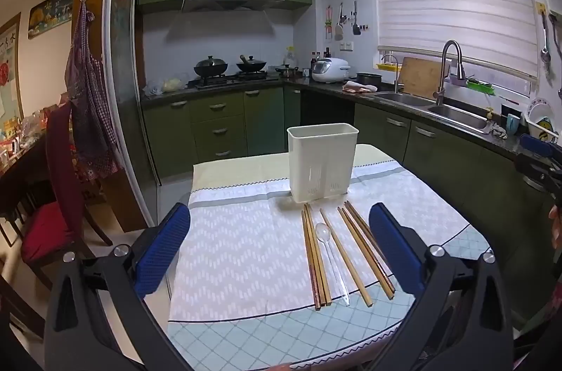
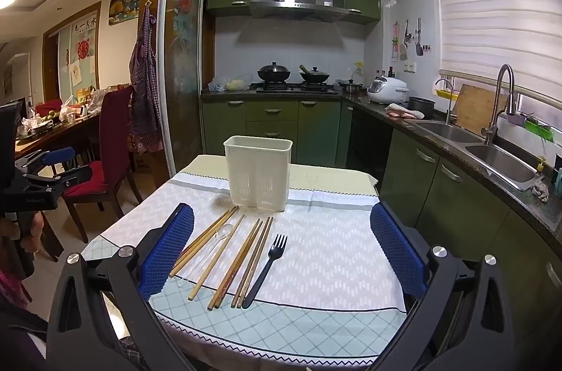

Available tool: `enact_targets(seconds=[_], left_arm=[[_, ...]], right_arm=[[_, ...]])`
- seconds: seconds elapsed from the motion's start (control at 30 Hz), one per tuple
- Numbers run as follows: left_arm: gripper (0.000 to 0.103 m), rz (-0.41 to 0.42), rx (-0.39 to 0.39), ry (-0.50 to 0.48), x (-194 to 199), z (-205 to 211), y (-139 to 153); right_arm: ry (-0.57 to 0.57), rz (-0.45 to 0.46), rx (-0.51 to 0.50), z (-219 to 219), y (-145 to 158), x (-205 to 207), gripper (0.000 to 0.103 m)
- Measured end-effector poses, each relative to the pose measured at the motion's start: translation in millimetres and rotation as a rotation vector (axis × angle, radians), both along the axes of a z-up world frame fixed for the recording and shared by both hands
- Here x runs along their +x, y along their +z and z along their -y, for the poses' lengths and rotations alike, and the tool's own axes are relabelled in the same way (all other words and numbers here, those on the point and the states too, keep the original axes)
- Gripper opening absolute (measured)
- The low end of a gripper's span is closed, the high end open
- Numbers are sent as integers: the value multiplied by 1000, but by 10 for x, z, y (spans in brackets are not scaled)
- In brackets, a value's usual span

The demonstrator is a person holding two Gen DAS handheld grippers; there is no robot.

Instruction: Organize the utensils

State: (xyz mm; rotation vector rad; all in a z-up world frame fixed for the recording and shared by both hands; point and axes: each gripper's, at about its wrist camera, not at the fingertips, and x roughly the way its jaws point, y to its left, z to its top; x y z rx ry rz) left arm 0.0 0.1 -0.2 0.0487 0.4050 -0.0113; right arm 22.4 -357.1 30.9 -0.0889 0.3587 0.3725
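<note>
In the left wrist view the left tool (image 1: 279, 242) stands wide open and holds nothing; the wooden chopsticks (image 1: 346, 253) and a clear plastic spoon (image 1: 328, 251) lie on the bench (image 1: 228, 251) between its blue fingers, toward the right one. The white utensil holder (image 1: 321, 160) stands upright above them, in the middle of the frame. In the right wrist view the right tool (image 2: 281, 244) is also wide open and empty; the chopsticks lie near its left finger, and a black fork (image 2: 267, 265) lies at the right of the row, all below the holder.
</note>
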Motion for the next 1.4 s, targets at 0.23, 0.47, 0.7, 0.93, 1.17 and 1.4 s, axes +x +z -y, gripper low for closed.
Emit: enact_targets(seconds=[0.23,0.47,0.7,0.93,1.17,1.4], left_arm=[[97,-22,-32,15,10,-32,-42],[97,-33,-39,11,41,-59,-46],[97,-37,-28,14,38,-38,-56],[97,-43,-31,24,81,-61,-83],[97,-50,-30,29,101,-52,-99],[97,-52,-16,37,105,-45,-122]], right_arm=[[-7,-6,-7,1,-3,11,99],[-4,-4,-8,0,-3,6,99],[-4,-5,-11,-10,-2,10,99],[-3,-5,-12,-37,-13,-1,99],[-4,-7,-12,-58,-43,22,99],[-7,-11,-12,-107,-88,36,99]])
